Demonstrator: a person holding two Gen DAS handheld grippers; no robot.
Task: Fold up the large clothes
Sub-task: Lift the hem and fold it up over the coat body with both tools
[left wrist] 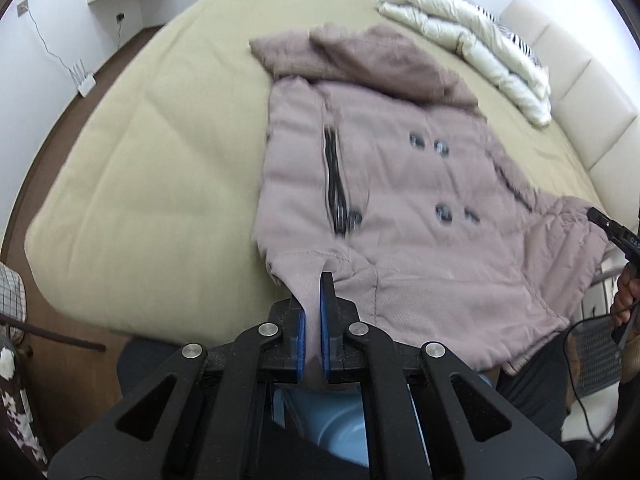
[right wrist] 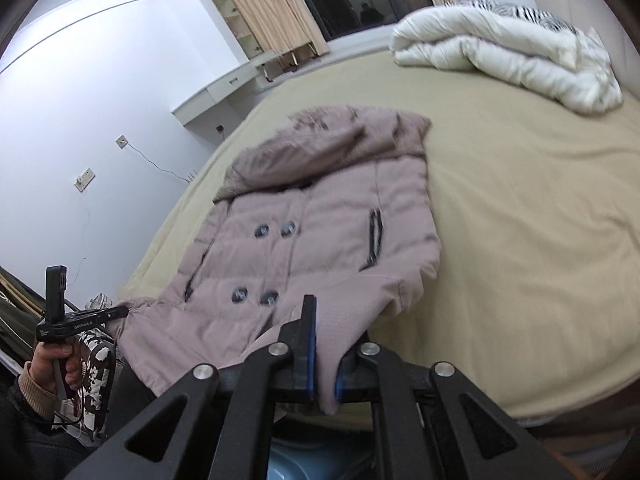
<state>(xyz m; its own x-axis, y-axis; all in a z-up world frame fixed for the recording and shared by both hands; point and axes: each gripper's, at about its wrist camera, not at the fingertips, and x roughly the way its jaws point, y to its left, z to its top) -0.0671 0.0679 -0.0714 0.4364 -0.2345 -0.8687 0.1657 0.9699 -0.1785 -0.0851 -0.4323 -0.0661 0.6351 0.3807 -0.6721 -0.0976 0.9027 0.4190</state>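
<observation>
A mauve padded coat [left wrist: 400, 168] with dark buttons, a zip pocket and a furry hood lies front up on the beige bed [left wrist: 160, 140]; it also shows in the right wrist view [right wrist: 320, 232]. My left gripper [left wrist: 314, 312] is shut on the coat's hem at its left corner, cloth pinched between the blue pads. My right gripper [right wrist: 324, 344] is shut on the hem at the other corner. Each gripper shows in the other's view, the right one [left wrist: 612, 232] at the far right, the left one [right wrist: 80, 316] at the lower left. The hem hangs over the bed's near edge.
A rolled white duvet [left wrist: 472, 44] lies at the head of the bed beside a cream headboard [left wrist: 576, 104]. A white router [left wrist: 86, 80] sits on the floor by the wall. A light blue object [left wrist: 332, 428] is below the grippers. A patterned bag [right wrist: 94, 380] stands by the bed.
</observation>
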